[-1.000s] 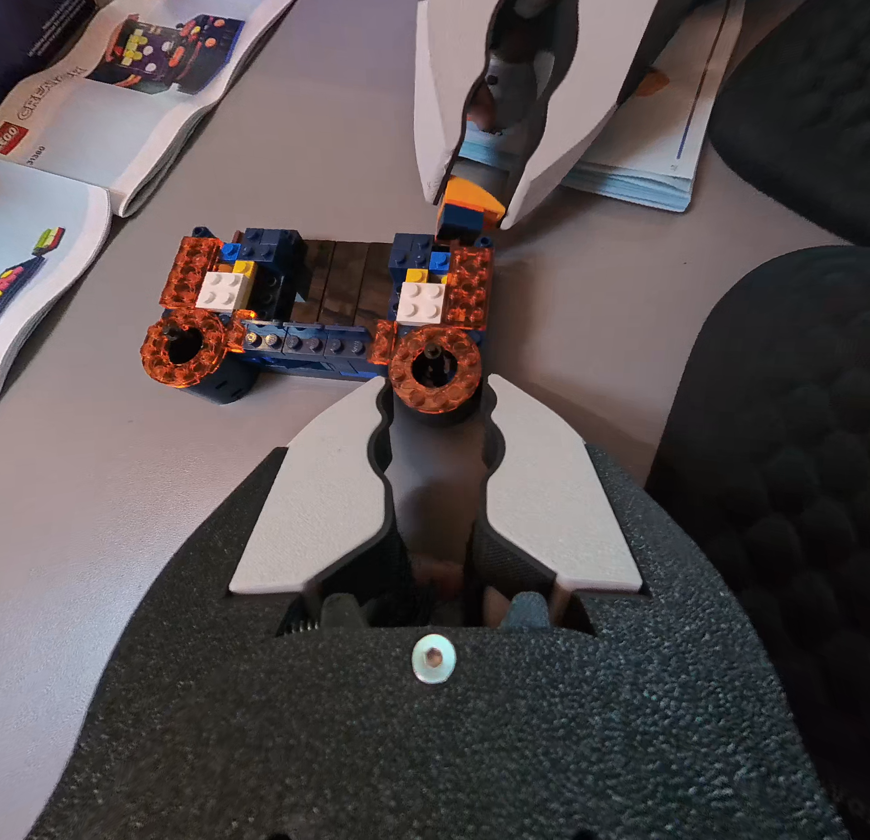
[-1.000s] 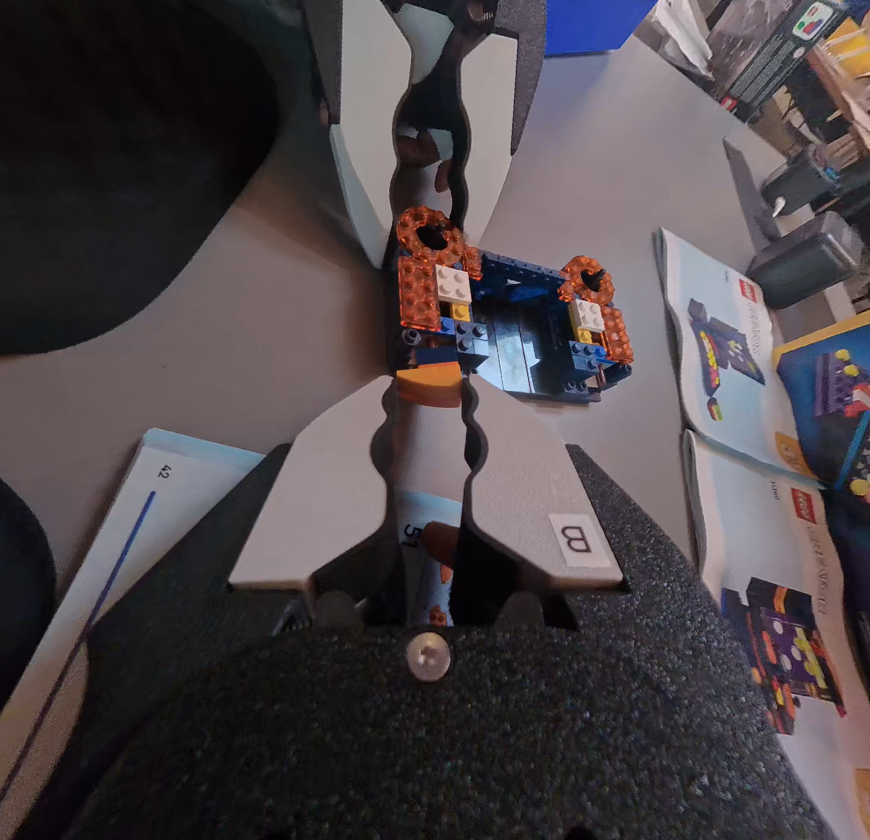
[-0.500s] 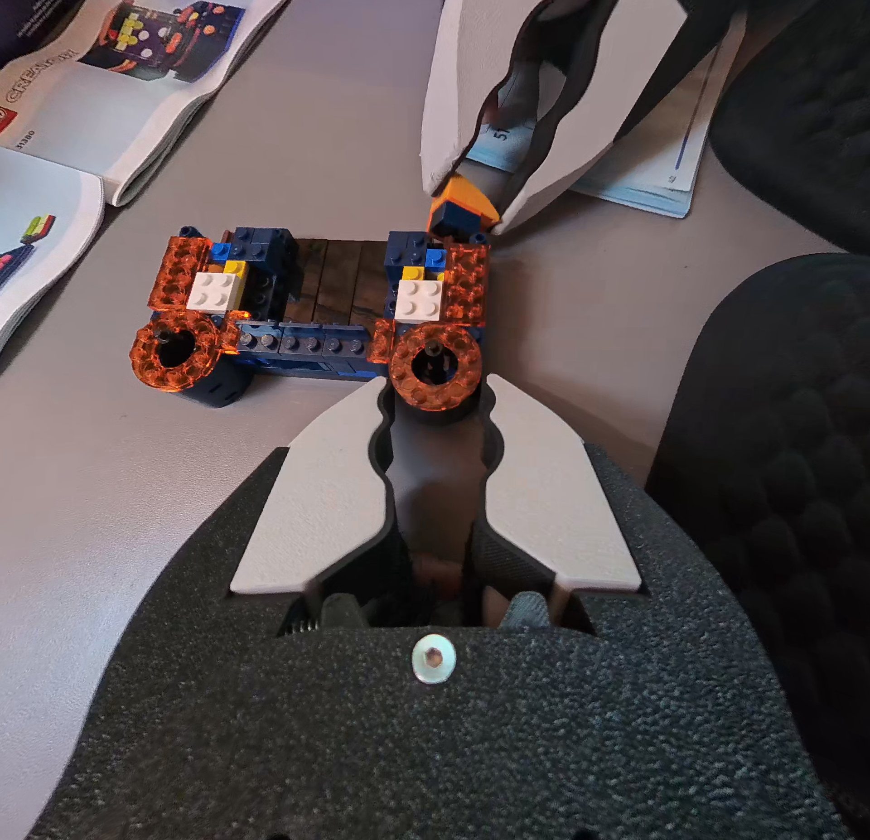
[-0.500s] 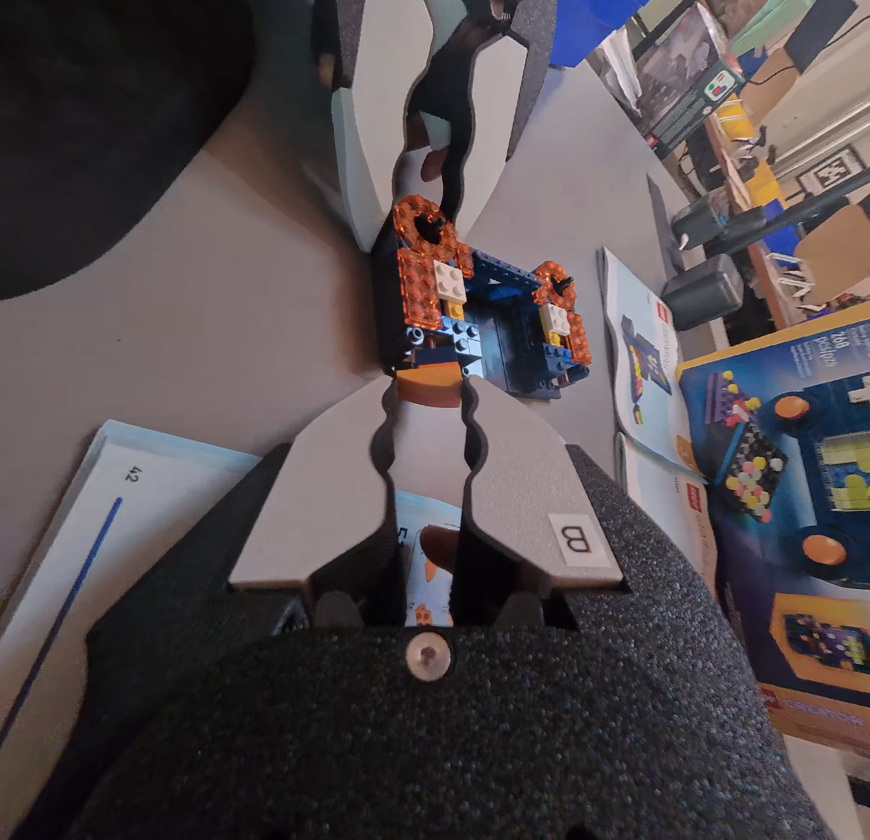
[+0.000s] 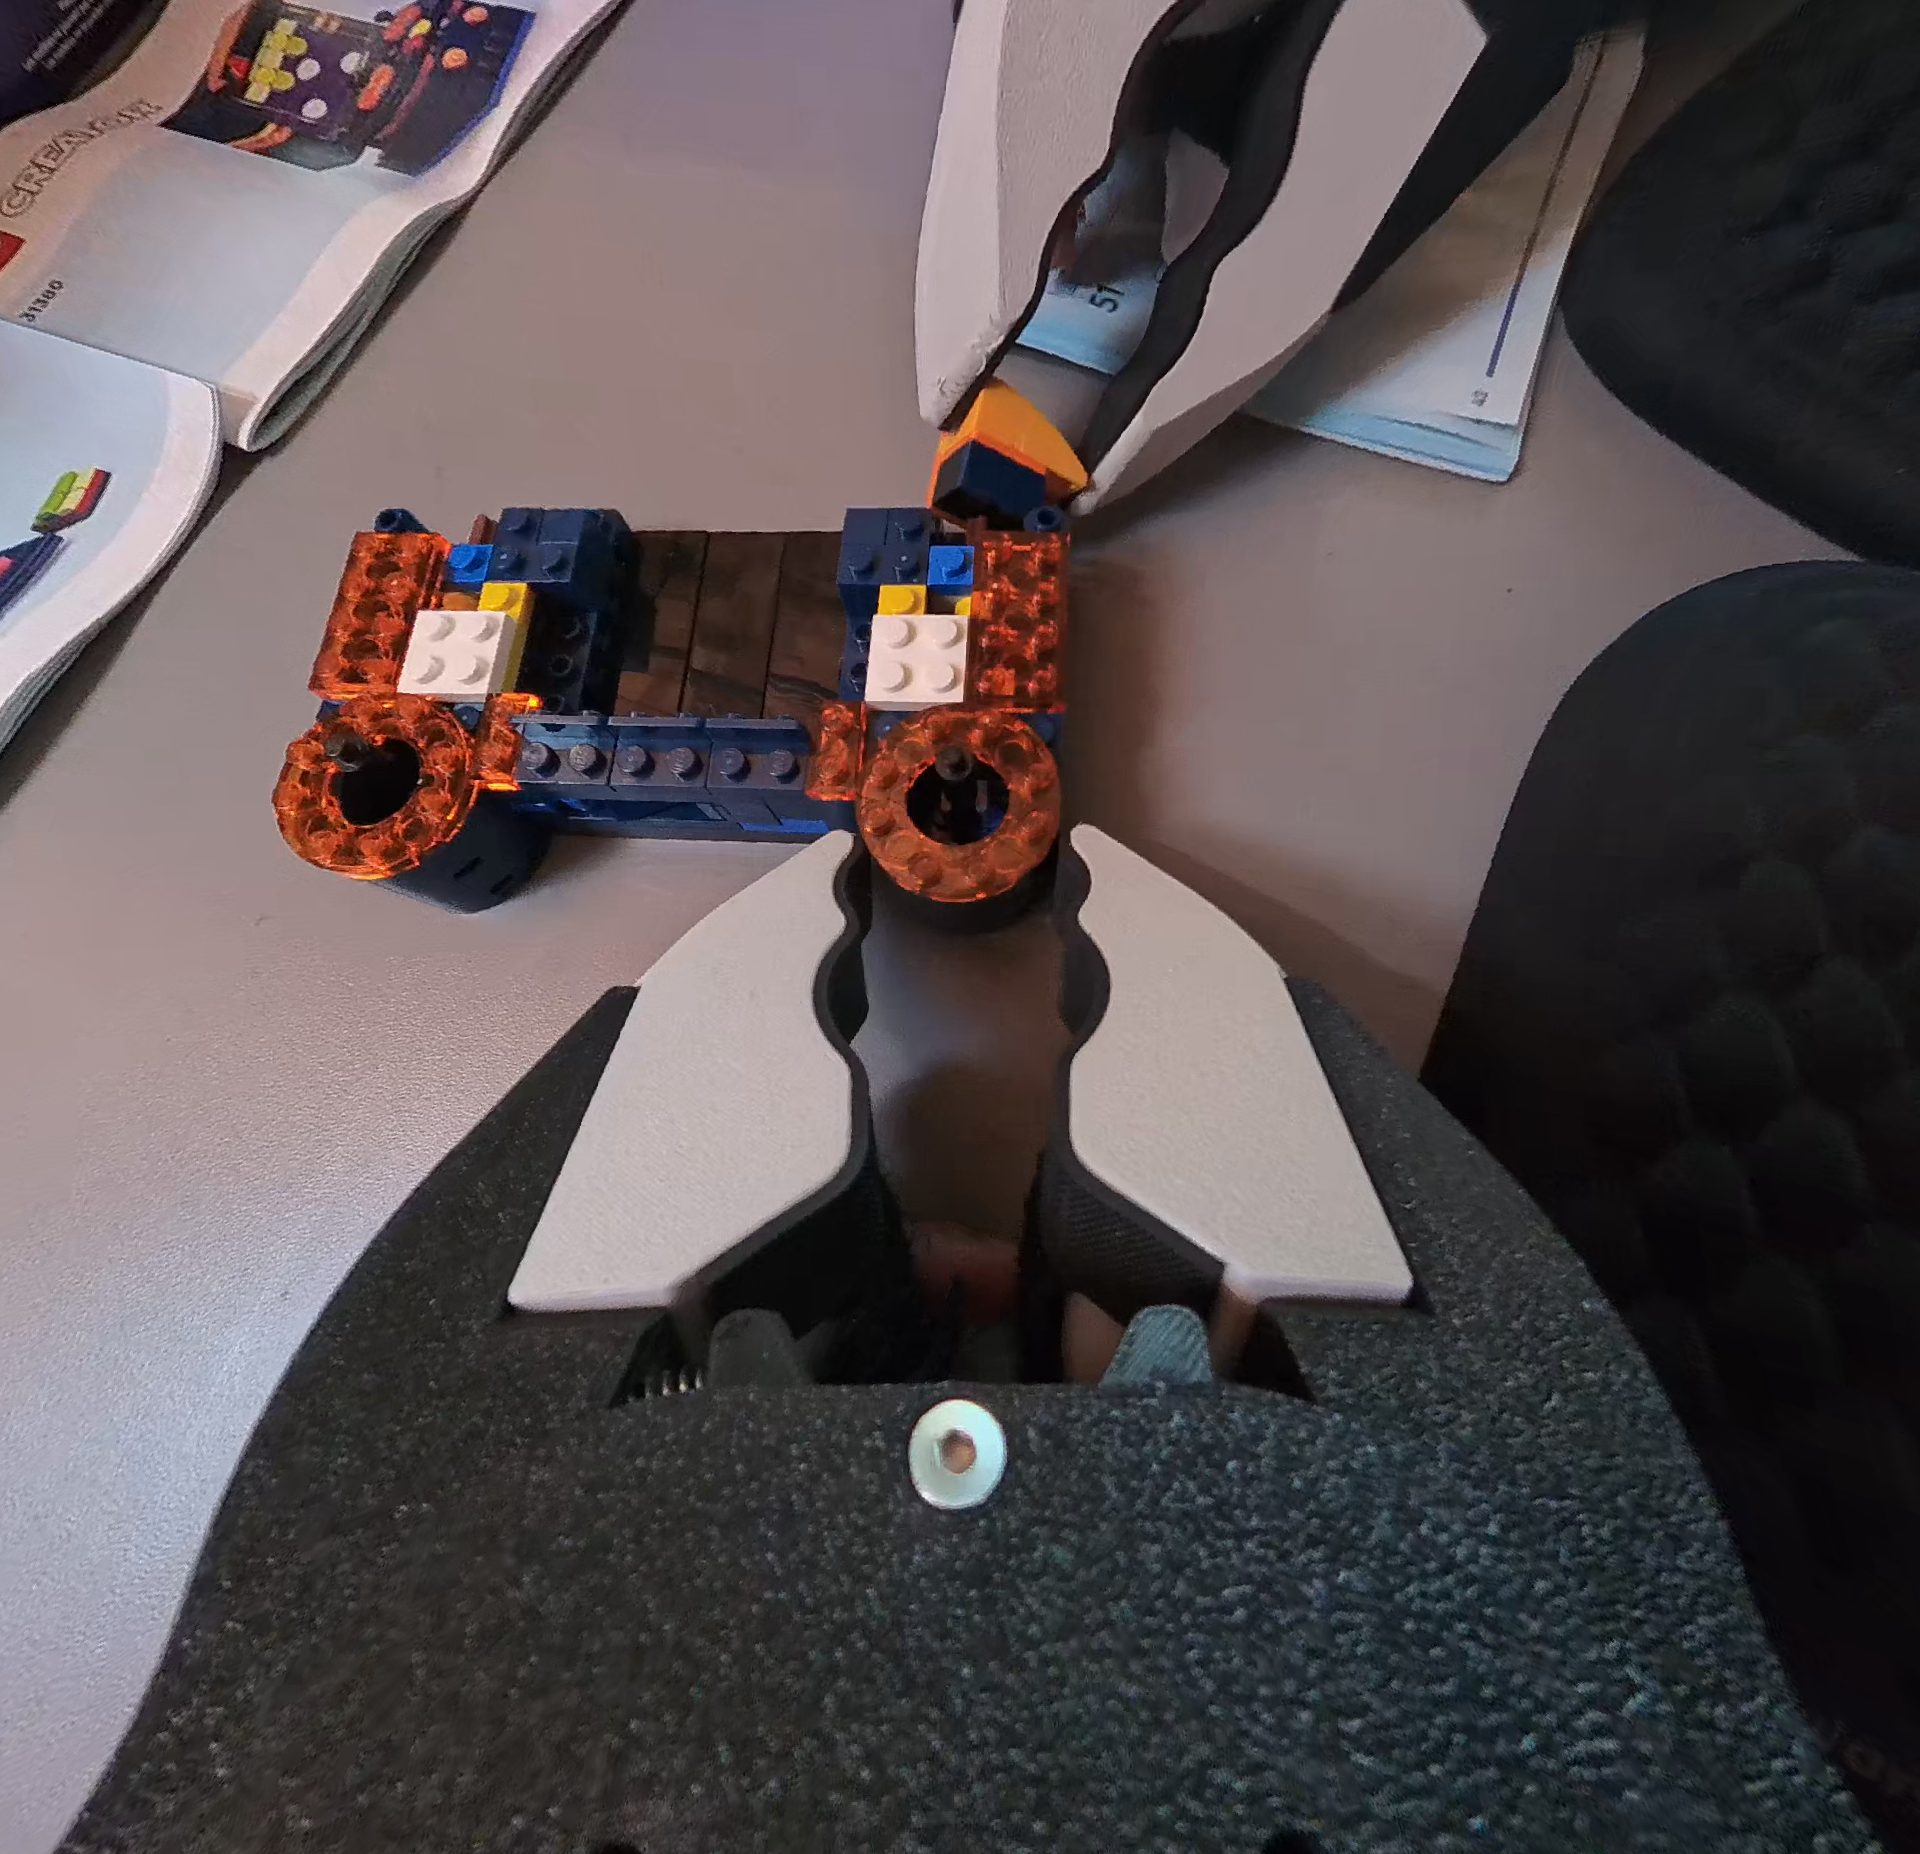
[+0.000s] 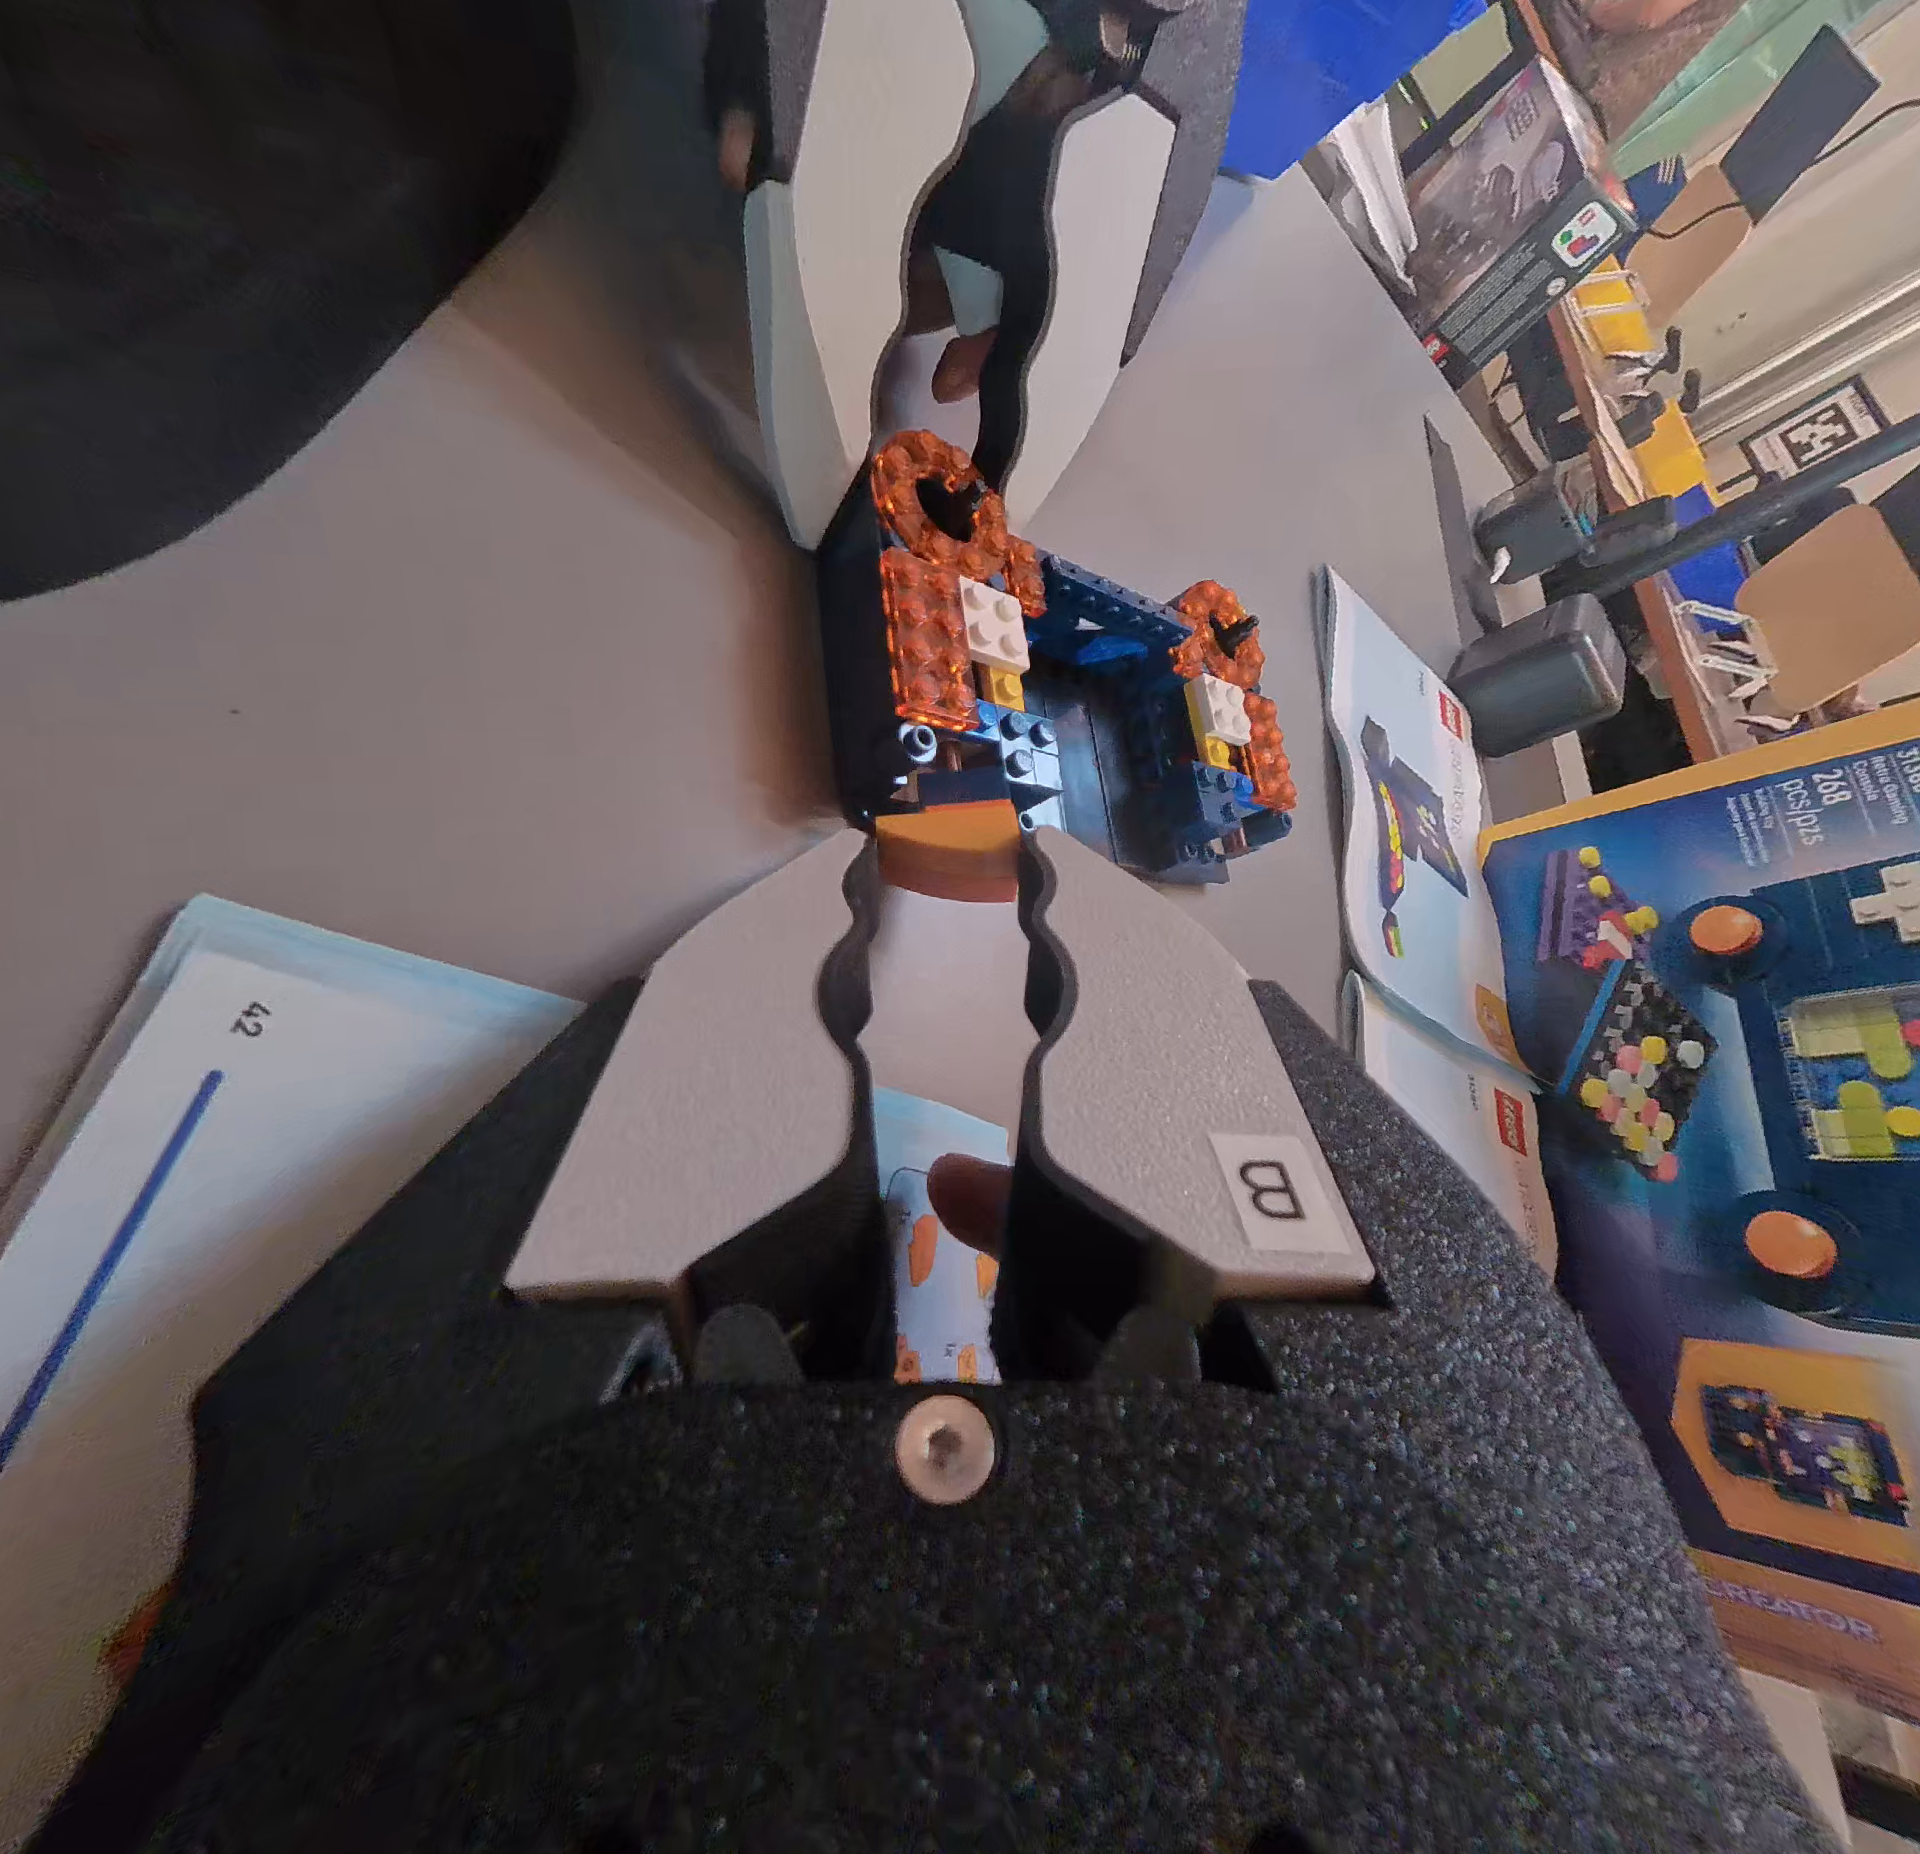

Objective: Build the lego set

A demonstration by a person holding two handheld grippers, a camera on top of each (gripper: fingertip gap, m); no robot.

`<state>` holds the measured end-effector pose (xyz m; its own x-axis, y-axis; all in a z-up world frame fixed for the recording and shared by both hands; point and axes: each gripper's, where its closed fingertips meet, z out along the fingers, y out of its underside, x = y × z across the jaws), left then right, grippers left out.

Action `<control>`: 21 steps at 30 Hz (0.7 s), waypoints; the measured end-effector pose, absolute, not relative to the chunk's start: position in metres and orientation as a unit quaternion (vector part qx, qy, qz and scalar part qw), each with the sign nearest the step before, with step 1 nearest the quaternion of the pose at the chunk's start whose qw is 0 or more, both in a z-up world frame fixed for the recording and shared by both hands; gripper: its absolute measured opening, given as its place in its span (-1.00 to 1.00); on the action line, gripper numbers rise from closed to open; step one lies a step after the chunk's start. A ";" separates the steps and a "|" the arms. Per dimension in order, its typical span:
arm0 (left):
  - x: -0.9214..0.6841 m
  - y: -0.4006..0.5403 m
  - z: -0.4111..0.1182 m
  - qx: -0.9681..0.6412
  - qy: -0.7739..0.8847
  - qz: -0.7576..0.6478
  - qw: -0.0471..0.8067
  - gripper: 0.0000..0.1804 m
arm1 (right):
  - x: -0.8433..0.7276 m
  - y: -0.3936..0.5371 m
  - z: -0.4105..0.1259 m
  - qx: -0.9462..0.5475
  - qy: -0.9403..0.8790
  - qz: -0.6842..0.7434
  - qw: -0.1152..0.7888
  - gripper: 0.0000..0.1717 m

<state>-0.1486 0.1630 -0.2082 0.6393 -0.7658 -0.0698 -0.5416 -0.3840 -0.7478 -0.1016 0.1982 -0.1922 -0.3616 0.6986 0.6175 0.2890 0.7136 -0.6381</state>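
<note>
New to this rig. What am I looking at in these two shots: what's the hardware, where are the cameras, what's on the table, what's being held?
No robot arm here: a person carries a two-finger hand-held gripper in each hand, each with a wide-angle camera looking along its fingers.

Left wrist view: the left hand-held gripper has its grey fingers either side of the dark round post under a translucent orange ring on a dark-blue brick model.

Right wrist view: the right hand-held gripper grips a small orange curved brick at the model's opposite corner.

Around them on the grey table: open instruction booklets and a blue product box.
</note>
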 end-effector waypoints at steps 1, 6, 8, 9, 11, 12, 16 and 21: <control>-0.148 0.163 -0.208 -0.819 0.399 -0.145 0.386 -0.63 | -0.102 0.198 -0.192 -0.309 -0.796 0.218 0.472 -0.71; -0.148 0.163 -0.208 -0.818 0.401 -0.146 0.385 -0.63 | -0.101 0.198 -0.192 -0.305 -0.796 0.230 0.469 -0.71; -0.148 0.163 -0.208 -0.817 0.402 -0.145 0.386 -0.63 | -0.100 0.198 -0.185 -0.317 -0.784 0.258 0.467 -0.71; -0.148 0.163 -0.208 -0.817 0.402 -0.144 0.387 -0.63 | -0.099 0.199 -0.179 -0.331 -0.772 0.286 0.461 -0.71; -0.148 0.162 -0.208 -0.815 0.405 -0.140 0.390 -0.60 | -0.095 0.206 -0.172 -0.379 -0.747 0.339 0.428 -0.71; -0.147 0.161 -0.208 -0.813 0.409 -0.142 0.389 -0.58 | -0.092 0.211 -0.172 -0.404 -0.738 0.356 0.407 -0.71; -0.148 0.162 -0.208 -0.816 0.405 -0.145 0.387 -0.51 | -0.086 0.229 -0.178 -0.461 -0.719 0.363 0.373 -0.71; -0.149 0.163 -0.203 -0.810 0.402 -0.141 0.403 -0.43 | -0.091 0.238 -0.192 -0.521 -0.710 0.361 0.305 -0.71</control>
